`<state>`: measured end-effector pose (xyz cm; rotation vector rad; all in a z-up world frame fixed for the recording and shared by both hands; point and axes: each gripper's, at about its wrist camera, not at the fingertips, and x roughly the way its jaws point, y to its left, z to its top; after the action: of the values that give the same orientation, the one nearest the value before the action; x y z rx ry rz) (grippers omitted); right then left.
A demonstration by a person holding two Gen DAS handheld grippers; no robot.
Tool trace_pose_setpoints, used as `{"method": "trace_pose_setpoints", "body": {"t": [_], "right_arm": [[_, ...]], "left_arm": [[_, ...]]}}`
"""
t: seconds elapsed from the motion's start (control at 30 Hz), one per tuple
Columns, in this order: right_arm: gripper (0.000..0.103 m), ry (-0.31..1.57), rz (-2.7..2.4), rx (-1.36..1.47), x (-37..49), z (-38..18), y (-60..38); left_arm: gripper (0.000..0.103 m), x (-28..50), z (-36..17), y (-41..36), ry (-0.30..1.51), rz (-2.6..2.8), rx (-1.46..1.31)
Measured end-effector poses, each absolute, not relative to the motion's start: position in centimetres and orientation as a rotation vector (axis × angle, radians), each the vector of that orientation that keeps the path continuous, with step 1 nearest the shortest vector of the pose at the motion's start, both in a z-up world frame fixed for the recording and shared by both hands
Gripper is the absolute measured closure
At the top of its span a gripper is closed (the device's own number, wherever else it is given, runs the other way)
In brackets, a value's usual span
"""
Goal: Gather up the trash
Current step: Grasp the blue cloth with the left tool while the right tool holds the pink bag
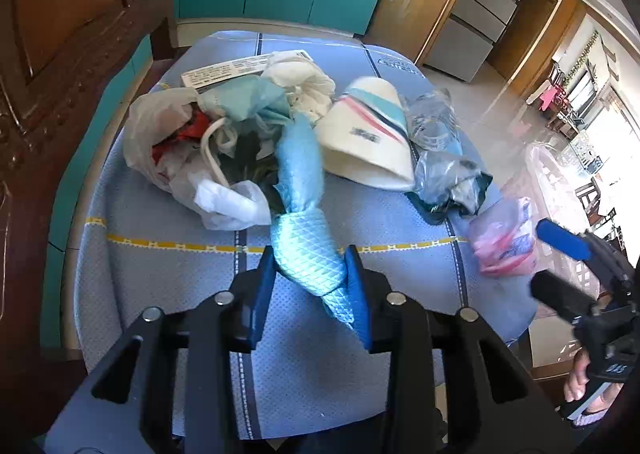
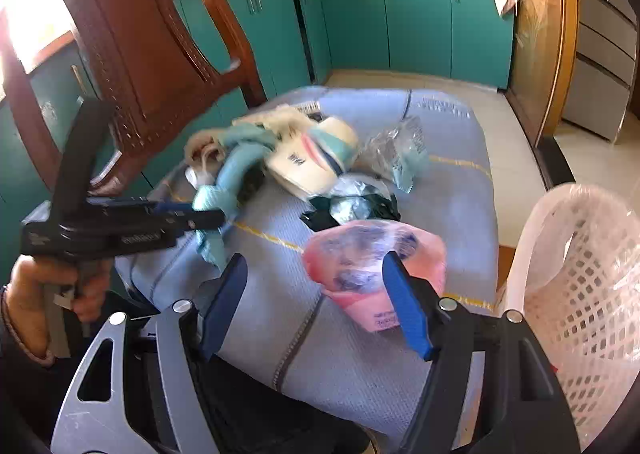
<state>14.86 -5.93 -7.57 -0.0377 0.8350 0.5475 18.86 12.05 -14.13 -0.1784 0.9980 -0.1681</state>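
The left tongs (image 1: 310, 282) are closed on the near end of a light blue quilted cloth (image 1: 300, 174), soft and limp, which trails back into the heap of bags on the blue-covered bench (image 1: 160, 274). It should lift lightly but drag, so a grip on the bunched knot looks safest. The right tongs (image 2: 316, 302) stand wide around a pink plastic packet (image 2: 372, 254), crinkly and slippery, not pinching it, beside the white basket (image 2: 580, 274).
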Motion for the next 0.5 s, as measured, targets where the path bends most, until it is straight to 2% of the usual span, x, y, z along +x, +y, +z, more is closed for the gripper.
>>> {"method": "trace_pose_setpoints", "body": {"t": [0.1,0.17,0.23,0.33,0.5], "right_arm": [[0.034,0.823,0.499,-0.022,15.3,-7.3,-6.6],[0.033,0.833,0.446,-0.020,15.8,-7.7,-7.0],[0.024,0.840,0.393,-0.022,16.1,-8.1,-7.3],[0.019,0.847,0.378,-0.039,16.3,-8.7,-7.0],[0.017,0.825,0.412,-0.082,15.7,-8.8,-6.3]], "left_arm": [[0.048,18.9,-14.3,12.0,1.006,-0.163,-0.187],[0.045,19.0,-14.5,11.8,1.010,-0.161,-0.187],[0.041,19.3,-14.7,11.5,1.017,-0.161,-0.184],[0.041,20.1,-15.3,11.1,1.033,-0.152,-0.163],[0.041,20.4,-15.9,9.8,1.031,-0.133,-0.075]]}}
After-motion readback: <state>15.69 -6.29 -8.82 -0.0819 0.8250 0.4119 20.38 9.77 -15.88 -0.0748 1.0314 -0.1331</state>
